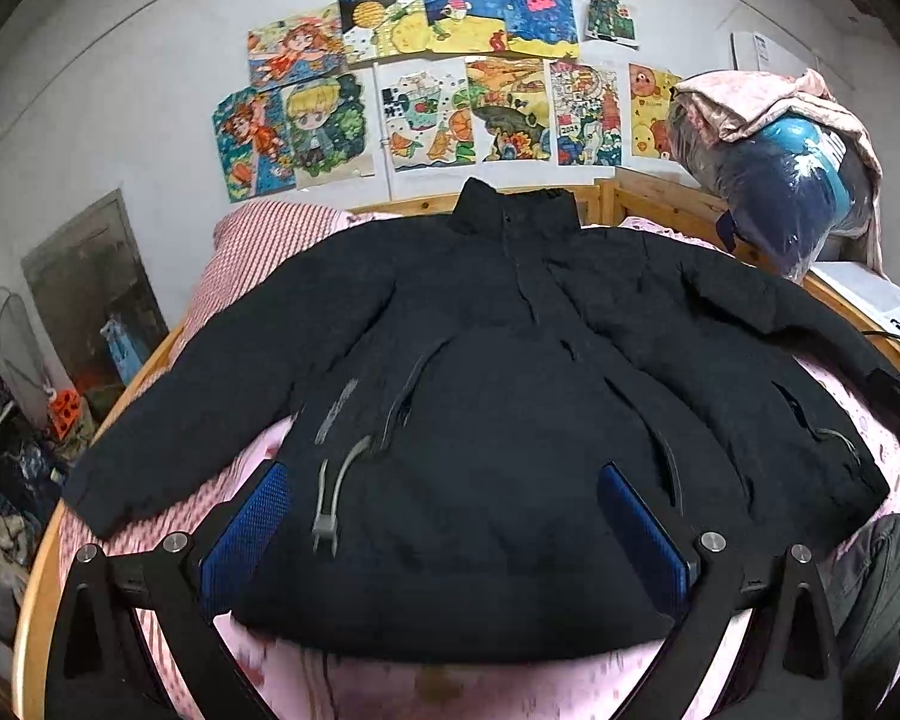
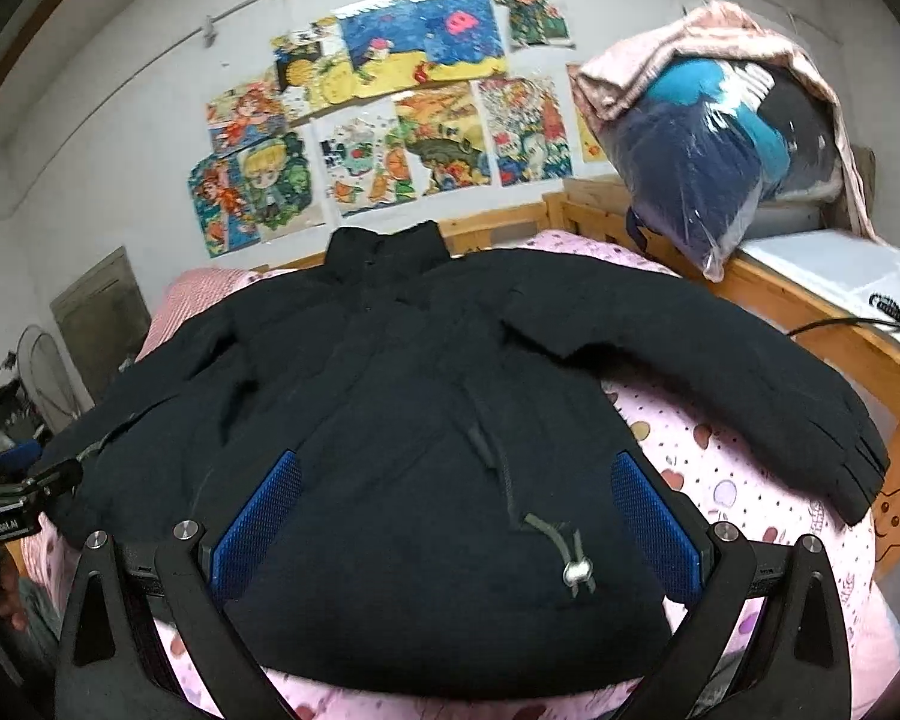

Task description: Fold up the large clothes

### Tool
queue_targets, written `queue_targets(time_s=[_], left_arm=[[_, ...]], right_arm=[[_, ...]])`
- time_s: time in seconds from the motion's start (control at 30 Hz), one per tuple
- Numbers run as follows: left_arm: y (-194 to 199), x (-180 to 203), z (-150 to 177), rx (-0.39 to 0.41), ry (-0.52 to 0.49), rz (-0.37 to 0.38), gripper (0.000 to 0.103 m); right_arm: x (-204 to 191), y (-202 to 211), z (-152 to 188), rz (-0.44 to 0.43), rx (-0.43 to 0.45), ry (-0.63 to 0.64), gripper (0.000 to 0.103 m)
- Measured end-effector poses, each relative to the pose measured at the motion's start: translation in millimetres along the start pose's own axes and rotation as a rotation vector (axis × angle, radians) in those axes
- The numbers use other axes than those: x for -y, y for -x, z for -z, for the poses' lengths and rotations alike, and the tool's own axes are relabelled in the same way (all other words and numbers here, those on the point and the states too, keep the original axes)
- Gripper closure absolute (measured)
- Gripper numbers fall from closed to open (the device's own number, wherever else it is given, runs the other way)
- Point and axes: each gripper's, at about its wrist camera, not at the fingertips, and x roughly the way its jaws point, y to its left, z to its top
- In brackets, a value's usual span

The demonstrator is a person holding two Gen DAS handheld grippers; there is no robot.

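Black padded fabric fills both views: a large black puffer jacket (image 1: 498, 360) (image 2: 426, 408) with a stand-up collar lies front-up and spread flat on the pink patterned bedsheet (image 1: 450, 684) (image 2: 744, 456) of a wooden-framed bed (image 1: 648, 198) (image 2: 810, 312). Its collar points toward the wall, where a cluster of colourful children's drawings (image 1: 438, 78) (image 2: 384, 120) hangs above the jacket. Both sleeves stretch outward from the jacket's body, and the hem lies nearest the cameras.

The left gripper (image 1: 444, 531), black-framed with blue textured pads (image 1: 243, 540), hovers over the jacket's hem with its fingers spread wide, grasping nothing; a grey drawcord with a toggle (image 1: 330, 498) lies on the jacket between the pads. The right gripper (image 2: 459, 525), with matching blue pads (image 2: 657, 522), is likewise released above the hem, and a cord with a silver stopper (image 2: 573, 567) rests on the fabric between its fingers. Whether either gripper's pads touch the fabric cannot be told.

Beyond the jacket's sleeve on the right side, a clear plastic bag of dark blue clothing (image 1: 786, 180) (image 2: 702, 168) sits under a pink cloth (image 1: 744, 102) (image 2: 708, 42) at the bed's corner. Beyond the opposite sleeve, a red-striped pillow (image 1: 258, 240) lies near the collar.
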Motion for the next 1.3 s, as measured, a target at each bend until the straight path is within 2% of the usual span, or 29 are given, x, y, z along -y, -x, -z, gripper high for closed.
queue_targets(time_s=[0.07, 0.33, 0.5, 0.67, 0.77, 0.93, 1.17, 1.2, 1.3], left_arm=[[-12, 3, -13, -0.010, -0.016, 0.005, 0.000], [-65, 14, -65, -0.051, -0.057, 0.030, 0.000], [-110, 29, -104, -0.069, -0.069, 0.067, 0.000], [-167, 59, -136, -0.096, -0.089, 0.125, 0.000], [-202, 83, -151, -0.129, -0.076, 0.205, 0.000], [-251, 145, -169, -0.144, -0.107, 0.334, 0.000], [-303, 227, -187, -0.148, -0.156, 0.467, 0.000], [-311, 236, -189, -0.151, -0.160, 0.473, 0.000], [-334, 260, -189, -0.187, -0.180, 0.468, 0.000]], right_arm=[[8, -12, -12, -0.001, -0.018, -0.029, 0.001], [40, -56, -46, 0.089, -0.060, -0.099, 0.001], [77, -94, -56, 0.075, -0.100, -0.292, 0.001], [114, -125, -45, 0.137, -0.107, -0.473, 0.001], [136, -127, -25, 0.130, -0.050, -0.630, 0.001], [157, -125, 5, 0.148, 0.024, -0.784, 0.001], [190, -126, 13, 0.173, 0.159, -0.936, 0.002], [193, -130, 10, 0.192, 0.172, -0.945, 0.003], [203, -134, 1, 0.256, 0.202, -0.971, 0.022]])
